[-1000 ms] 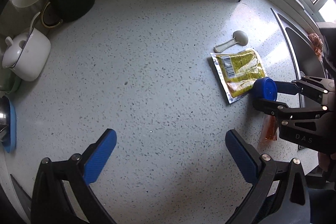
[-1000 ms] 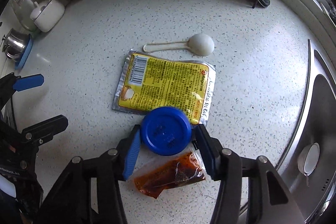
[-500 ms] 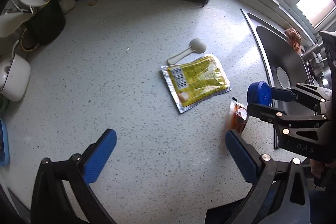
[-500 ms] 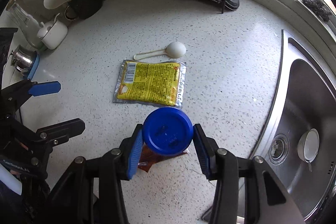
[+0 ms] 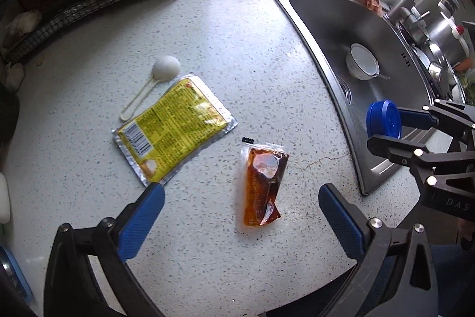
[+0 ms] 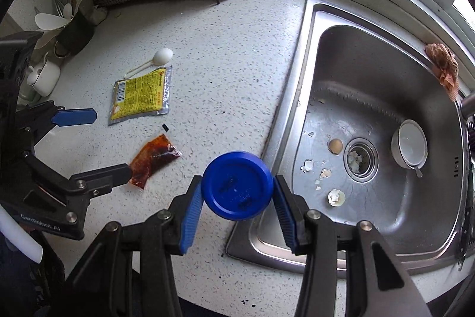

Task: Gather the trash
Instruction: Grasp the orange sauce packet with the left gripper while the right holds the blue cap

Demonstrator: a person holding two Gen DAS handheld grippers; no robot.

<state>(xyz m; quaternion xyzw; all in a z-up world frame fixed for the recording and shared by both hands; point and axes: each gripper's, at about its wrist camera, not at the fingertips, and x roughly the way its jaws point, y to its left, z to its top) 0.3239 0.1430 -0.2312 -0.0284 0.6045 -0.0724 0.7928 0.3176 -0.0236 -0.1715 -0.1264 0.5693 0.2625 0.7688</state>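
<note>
Lifted since a second ago, the blue lid point(image 6: 237, 189) now hangs over the sink point(image 6: 311, 55) edge instead of over the yellow packet point(image 5: 175, 129), clamped between the right gripper point(image 6: 237, 213) fingers. Between the left gripper point(image 5: 237, 216) fingers, spread wide and empty, lies the sauce sachet point(image 5: 262, 186) on the bench point(image 5: 237, 49). Lower straight and pinch its flat middle, I judge; the packet corner sits just beside the left finger, with free bench ahead.
</note>
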